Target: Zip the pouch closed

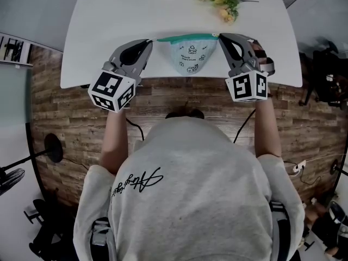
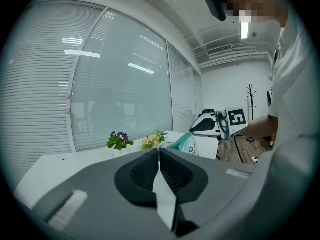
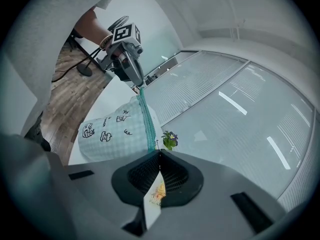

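Above the near edge of the white worktop [image 1: 109,26], the pale mint fabric pouch printed with small cartoons [image 1: 190,56] hung clear of the surface, stretched between my two claws. My left claw [image 1: 150,42] was clamped fully together on the left end of the pouch's teal zip band [image 1: 185,37]. My right claw [image 1: 221,36] was clamped just as tight on the right end, though I could not tell whether it pinched the slider tab or only cloth. To do this well, I judged, the left end should be the anchor and the band taut and straight, with any pull following the line of the zip so the slider would not snag fabric. The band looked drawn in one unbroken line, so the mouth seemed closed or nearly so. Nothing of the pouch's contents showed; its belly only sagged softly.
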